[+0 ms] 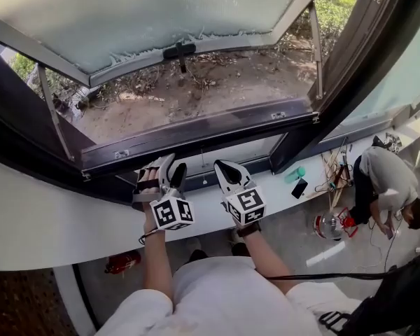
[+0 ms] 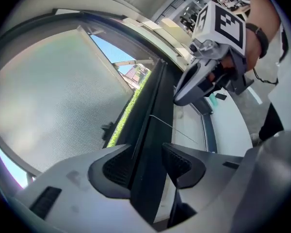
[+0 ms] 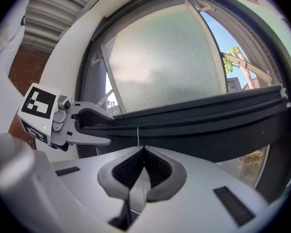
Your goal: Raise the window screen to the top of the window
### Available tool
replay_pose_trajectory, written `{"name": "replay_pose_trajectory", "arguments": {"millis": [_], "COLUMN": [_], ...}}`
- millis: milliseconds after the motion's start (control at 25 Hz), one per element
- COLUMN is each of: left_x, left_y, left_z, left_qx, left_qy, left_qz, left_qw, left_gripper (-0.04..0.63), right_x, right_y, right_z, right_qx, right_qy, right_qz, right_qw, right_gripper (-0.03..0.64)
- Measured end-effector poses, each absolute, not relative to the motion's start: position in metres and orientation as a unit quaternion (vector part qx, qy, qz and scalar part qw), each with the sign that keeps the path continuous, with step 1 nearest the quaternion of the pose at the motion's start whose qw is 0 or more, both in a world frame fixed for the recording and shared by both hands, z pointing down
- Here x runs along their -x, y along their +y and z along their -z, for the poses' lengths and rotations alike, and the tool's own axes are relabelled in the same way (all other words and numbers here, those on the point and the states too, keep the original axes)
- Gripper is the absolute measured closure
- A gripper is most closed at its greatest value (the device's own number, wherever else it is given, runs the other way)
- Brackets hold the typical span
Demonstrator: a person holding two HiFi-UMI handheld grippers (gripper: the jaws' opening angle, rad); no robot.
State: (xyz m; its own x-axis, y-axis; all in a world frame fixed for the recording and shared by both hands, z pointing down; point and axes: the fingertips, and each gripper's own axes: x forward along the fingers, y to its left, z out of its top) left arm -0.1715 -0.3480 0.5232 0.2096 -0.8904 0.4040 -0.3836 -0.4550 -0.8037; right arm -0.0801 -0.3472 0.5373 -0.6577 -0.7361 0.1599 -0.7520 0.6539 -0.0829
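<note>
Window bar [image 2: 155,96] within open left gripper [image 2: 148,161]

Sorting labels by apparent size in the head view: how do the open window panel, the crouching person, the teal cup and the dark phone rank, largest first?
1. open window panel
2. crouching person, who is farther off, so true size is unsure
3. teal cup and dark phone: they look alike, so they are not ranked

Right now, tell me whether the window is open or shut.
Open: the window pane is swung outward from the frame, with bare ground showing beneath it.
</note>
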Motion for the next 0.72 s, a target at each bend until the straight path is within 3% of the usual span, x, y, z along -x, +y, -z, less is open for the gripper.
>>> {"name": "replay_pose_trajectory", "arguments": {"millis": [320,600,720], "left_x": [0.178,0.176,0.174], "left_y": [-0.357,-0.358,-0.358], "left_z": [-0.530,-0.523,-0.522], "left_qx": [0.688,0.716,0.722], "left_qy": [0.461,0.485,0.484], "left_qz": [0.459,0.408,0.402], "left_qw": [0.321,0.293,0.289], "left_gripper": [0.426,0.428,0.428], "right_x": [0.073,0.081,0.084], "right_y": [-0.344,-0.338,-0.339], "right_z": [-0.607,-0.700,-0.739], "right_qx": [-0.417,-0.382,-0.377], "right_qy": [-0.891,-0.893,-0.888], "right_qz": [-0.156,-0.158,-0.168], "right_qw": [0.084,0.177,0.202], "right_gripper": [0.614,0.612,0.542]}}
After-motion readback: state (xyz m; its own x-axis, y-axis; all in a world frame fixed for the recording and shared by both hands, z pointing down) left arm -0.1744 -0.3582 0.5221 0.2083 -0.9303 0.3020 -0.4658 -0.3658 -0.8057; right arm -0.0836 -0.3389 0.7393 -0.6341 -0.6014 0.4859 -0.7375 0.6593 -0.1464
